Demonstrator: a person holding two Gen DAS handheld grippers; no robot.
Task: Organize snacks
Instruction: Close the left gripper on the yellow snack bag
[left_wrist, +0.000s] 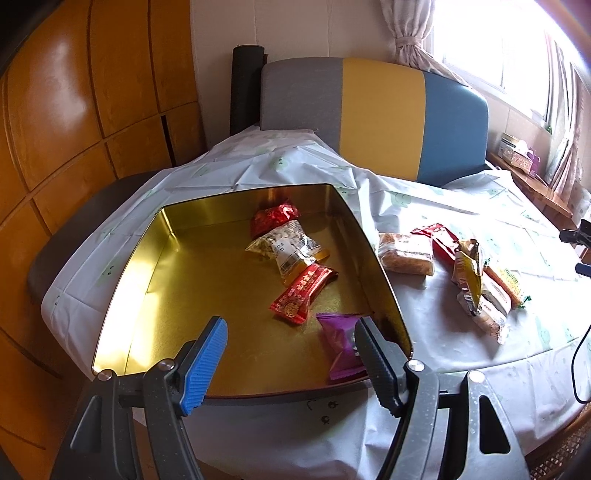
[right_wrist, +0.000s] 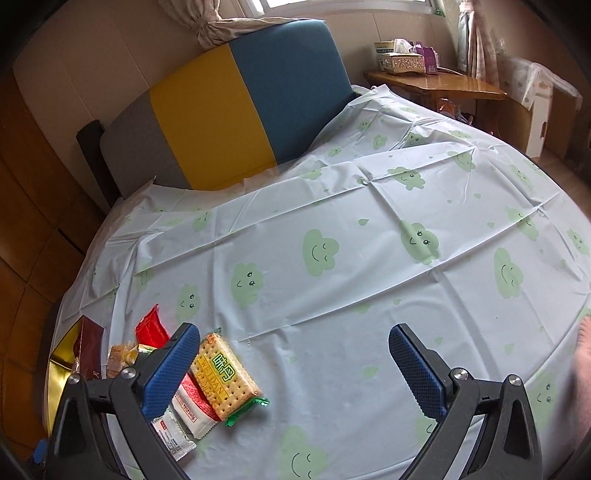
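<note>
In the left wrist view, a gold tin (left_wrist: 177, 266) sits on the table (left_wrist: 461, 369) under a pale cloud-print cloth. The left gripper (left_wrist: 291, 332) hangs over the tin's near edge with its fingers (left_wrist: 207, 365) spread wide and nothing between the pads. Inside the tin, toward 1 o'clock of the gripper, lie a dark red snack (left_wrist: 275, 218), a clear nut packet (left_wrist: 286, 251) and a red patterned candy (left_wrist: 301, 293); a purple packet (left_wrist: 340, 347) lies just beside the right-hand finger, and whether they touch I cannot tell. Outside the tin's wall, at 2 o'clock, a golden cake bar (left_wrist: 406, 253) lies on the cloth, and further right a heap of mixed wrappers (left_wrist: 476, 284).

In the right wrist view, the right gripper (right_wrist: 291, 362) points down at the cloth, fingers (right_wrist: 417, 373) wide apart and empty. A cracker pack (right_wrist: 225, 373) with a green end lies at 9 o'clock of it, just beside the left-hand finger, overlapping a red-and-white wrapper (right_wrist: 194, 402).
</note>
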